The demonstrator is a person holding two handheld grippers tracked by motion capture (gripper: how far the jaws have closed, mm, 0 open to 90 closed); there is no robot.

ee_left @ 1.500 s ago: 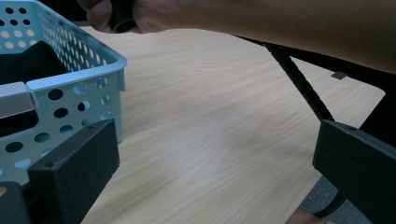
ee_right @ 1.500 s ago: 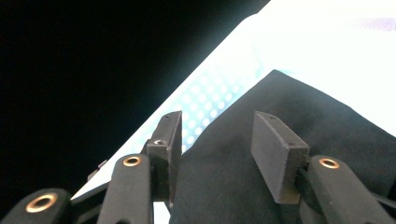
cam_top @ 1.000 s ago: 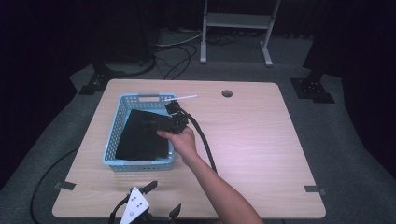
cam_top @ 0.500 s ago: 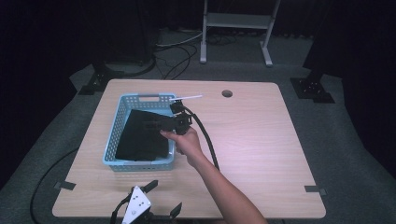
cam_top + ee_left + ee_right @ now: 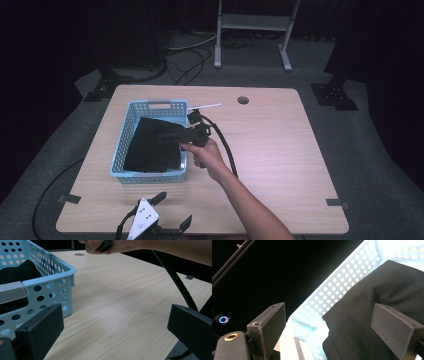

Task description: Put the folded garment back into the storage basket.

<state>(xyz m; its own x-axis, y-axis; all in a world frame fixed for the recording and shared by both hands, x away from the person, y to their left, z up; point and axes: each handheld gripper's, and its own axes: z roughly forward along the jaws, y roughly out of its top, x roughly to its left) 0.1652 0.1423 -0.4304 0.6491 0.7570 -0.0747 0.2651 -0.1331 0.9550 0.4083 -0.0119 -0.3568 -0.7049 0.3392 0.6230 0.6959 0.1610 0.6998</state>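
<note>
A light blue perforated basket (image 5: 125,135) stands on the left half of the table, and a black cloth (image 5: 152,145) lies in it. A hand holds my right gripper (image 5: 167,136) over the basket's right side, pointing left across the cloth. In the right gripper view its jaws are open (image 5: 332,327), above the black cloth (image 5: 374,305) and the basket wall (image 5: 329,295), with nothing between them. My left gripper (image 5: 174,209) lies at the table's front edge with its jaws open. Its own view (image 5: 117,332) looks past the basket corner (image 5: 57,277) along bare wood.
A thin white stick (image 5: 205,106) lies just behind the basket's right rear corner. A round cable hole (image 5: 243,100) sits near the table's far edge. The right gripper's black cable (image 5: 227,150) trails along the forearm. A metal stand (image 5: 250,30) is on the floor beyond.
The hand and right gripper have shifted slightly toward the table's front, over the cloth. The left gripper has not moved.
</note>
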